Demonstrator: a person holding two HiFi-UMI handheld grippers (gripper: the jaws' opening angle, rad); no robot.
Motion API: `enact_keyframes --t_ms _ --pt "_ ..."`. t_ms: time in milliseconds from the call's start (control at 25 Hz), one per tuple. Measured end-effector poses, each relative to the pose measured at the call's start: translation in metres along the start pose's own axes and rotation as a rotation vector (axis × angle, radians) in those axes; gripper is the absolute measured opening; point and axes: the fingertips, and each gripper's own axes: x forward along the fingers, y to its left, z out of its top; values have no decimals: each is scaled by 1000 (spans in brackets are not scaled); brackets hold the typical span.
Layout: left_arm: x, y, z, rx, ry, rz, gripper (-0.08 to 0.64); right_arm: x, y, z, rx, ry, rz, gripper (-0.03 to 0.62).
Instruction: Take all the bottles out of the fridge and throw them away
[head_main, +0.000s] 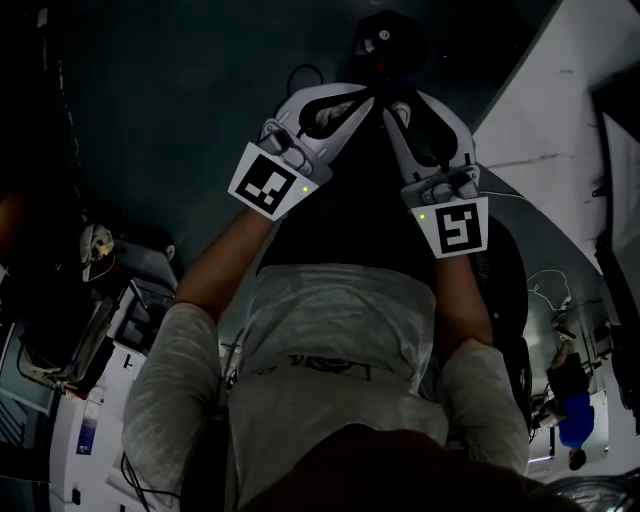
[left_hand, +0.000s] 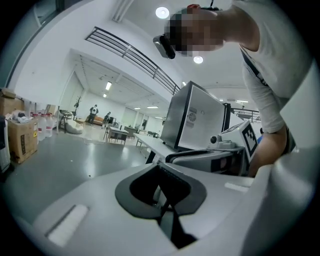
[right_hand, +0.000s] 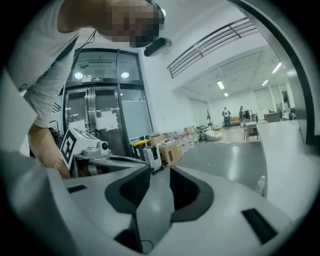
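**Head view.** Dim picture. Both tools are held up side by side in front of the person's pale shirt, over a dark floor. The left gripper is seen at the left and the right gripper at the right, with their tips angled toward each other. Each marker cube faces the camera. No jaw state can be read here.

**Left gripper view.** The left gripper is seen clenched. Its dark pads meet along the middle line and nothing is gripped between them. Just beside it on the right, the right gripper is seen with its marker cube. Behind that, a grey cabinet with a round sticker stands on a white table. Whether it is the fridge cannot be told. At far left a cardboard box sits on the floor, with large water jugs next to it. Figures are seen far down the hall.

**Right gripper view.** The right gripper is seen released. Its jaws stand apart, floor shows through the gap, and nothing is held. The left gripper is seen at the left, in front of glass doors. Cardboard boxes are lined up against the wall. A clear plastic bottle stands on the floor at lower right, well apart from both tools.
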Motion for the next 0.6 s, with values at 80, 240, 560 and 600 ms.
enact_keyframes --t_ms 80,240,560,600 --pt "-5 -6 23 3 -9 -1 8 -8 1 23 2 -8 -1 124" --pt "-15 -16 70 10 -34 6 8 -22 5 66 -20 -15 -6 117" --pt "-33 -47 148 -8 -62 -18 8 -46 11 148 -56 -35 -17 97" --pt "-35 -50 157 -13 -67 -21 8 -50 12 158 -57 -38 -21 95"
